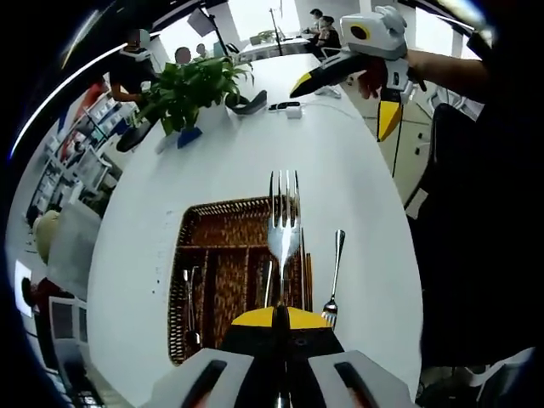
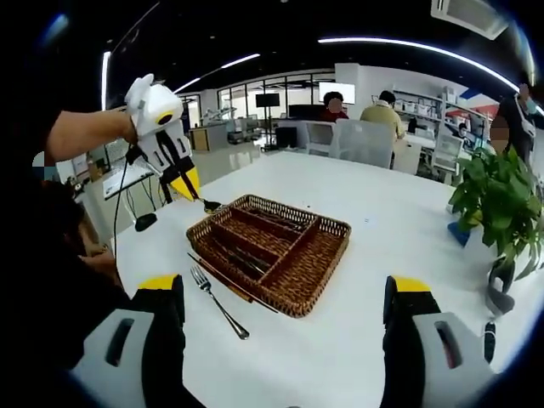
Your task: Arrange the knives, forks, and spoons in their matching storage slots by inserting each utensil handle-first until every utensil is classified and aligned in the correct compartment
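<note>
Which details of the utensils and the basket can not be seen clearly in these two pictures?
- Left gripper view: held fork, handle hidden between the left gripper's jaws.
- Left gripper view: wicker basket, near compartments covered by that gripper.
- Right gripper view: utensils in the basket too small to sort.

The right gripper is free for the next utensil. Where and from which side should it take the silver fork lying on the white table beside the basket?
Grip the silver fork at mid-handle from above, open right gripper fingers straddling the thin flat-lying shaft, clear of the brown wicker basket.
</note>
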